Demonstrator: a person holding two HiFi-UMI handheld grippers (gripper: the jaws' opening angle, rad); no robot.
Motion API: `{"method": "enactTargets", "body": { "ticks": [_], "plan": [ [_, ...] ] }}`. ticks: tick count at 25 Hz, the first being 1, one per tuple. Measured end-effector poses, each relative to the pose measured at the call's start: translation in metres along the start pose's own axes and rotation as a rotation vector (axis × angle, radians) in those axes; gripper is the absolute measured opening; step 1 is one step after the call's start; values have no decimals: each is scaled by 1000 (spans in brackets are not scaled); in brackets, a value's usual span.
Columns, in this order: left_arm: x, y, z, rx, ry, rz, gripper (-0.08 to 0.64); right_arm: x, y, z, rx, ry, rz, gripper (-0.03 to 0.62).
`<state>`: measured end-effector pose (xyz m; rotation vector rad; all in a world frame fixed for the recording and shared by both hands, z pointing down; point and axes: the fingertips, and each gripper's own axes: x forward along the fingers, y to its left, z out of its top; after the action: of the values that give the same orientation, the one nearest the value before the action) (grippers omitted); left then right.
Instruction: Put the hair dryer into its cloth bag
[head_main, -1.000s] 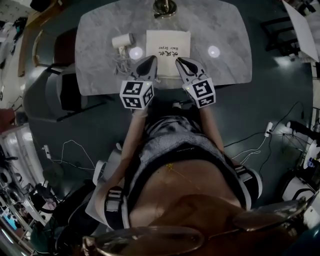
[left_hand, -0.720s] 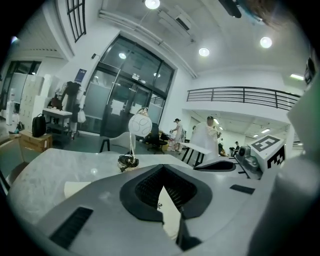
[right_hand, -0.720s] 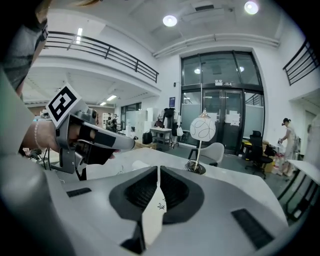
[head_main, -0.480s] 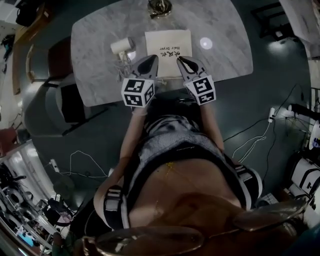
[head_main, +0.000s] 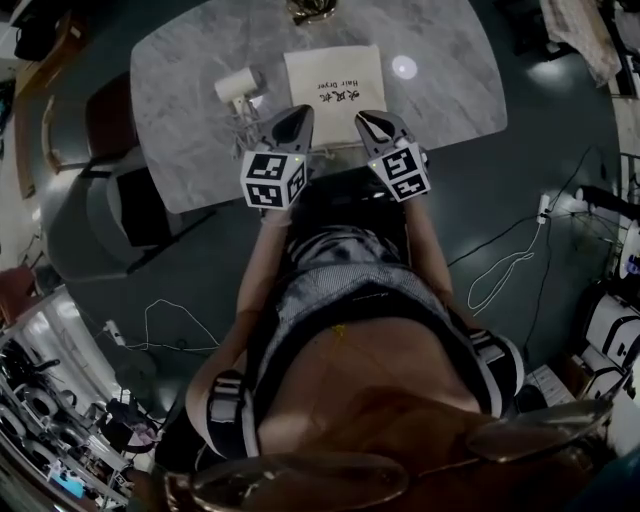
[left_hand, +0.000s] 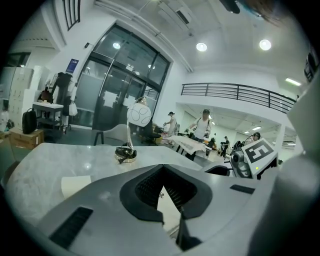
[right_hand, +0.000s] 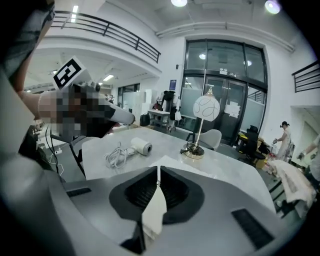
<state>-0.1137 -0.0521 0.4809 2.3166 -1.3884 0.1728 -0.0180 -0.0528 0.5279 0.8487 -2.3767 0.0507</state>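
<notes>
A cream cloth bag (head_main: 335, 80) with black print lies flat on the marble table (head_main: 450, 90). Left of it rests the white hair dryer (head_main: 238, 85), its cord (head_main: 245, 122) bunched beside it. My left gripper (head_main: 300, 114) is shut and empty, over the bag's near left corner. Over the near right corner my right gripper (head_main: 364, 120) is likewise shut and empty. In the right gripper view the shut jaws (right_hand: 158, 172) point at the bag (right_hand: 172, 164), with the dryer (right_hand: 141, 147) and cord (right_hand: 117, 156) to the left. The left gripper view shows shut jaws (left_hand: 165, 187) and part of the bag (left_hand: 75, 185).
A lamp with a round brass base (head_main: 312, 10) and white globe shade (right_hand: 206, 108) stands behind the bag. Chairs (head_main: 125, 190) stand at the table's left side. Cables (head_main: 500, 270) run across the dark floor. People stand far off in the hall.
Both grippers have sunk a little toward the near edge of the bag, still shut. The bag, dryer and cord lie as before.
</notes>
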Motion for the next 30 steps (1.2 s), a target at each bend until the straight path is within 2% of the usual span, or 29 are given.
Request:
{"method": "enactTargets", "body": {
  "ticks": [4,14,18,24,30],
  "plan": [
    [5,4,0,-16,-1,36,6,9,0,-12,-21,32,36,69],
    [24,0,-2,-14,22,94,6,34,14,-51,-160,129,188,69],
    [24,-2,-6,-24,30,105,6,42,22,-63,-213,192,240,69],
    [24,0,-11,-38,30,110,8,53,34,-86,-375,276,284,69],
    [18,1,-21,-55,44,111,6,56,46,-117,-424,364,338,71]
  ]
}}
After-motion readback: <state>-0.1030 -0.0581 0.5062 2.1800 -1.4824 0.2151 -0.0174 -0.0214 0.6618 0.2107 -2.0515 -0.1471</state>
